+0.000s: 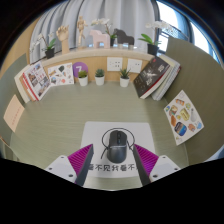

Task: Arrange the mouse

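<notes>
A dark grey computer mouse (117, 146) lies on a white mouse mat (98, 132) with black characters printed along its near edge, on a green table (60, 120). My gripper (113, 160) is open, its two pink-padded fingers (77, 163) spread wide on either side of the mouse. The mouse stands between the fingers with a gap at each side and rests on the mat.
Beyond the mat stand small potted plants (99, 75), a purple cup (82, 74), open books and magazines (36, 79) at the left and at the right (155, 75), and an illustrated sheet (183, 115). A wooden hand model (63, 36) and figurines stand at the back.
</notes>
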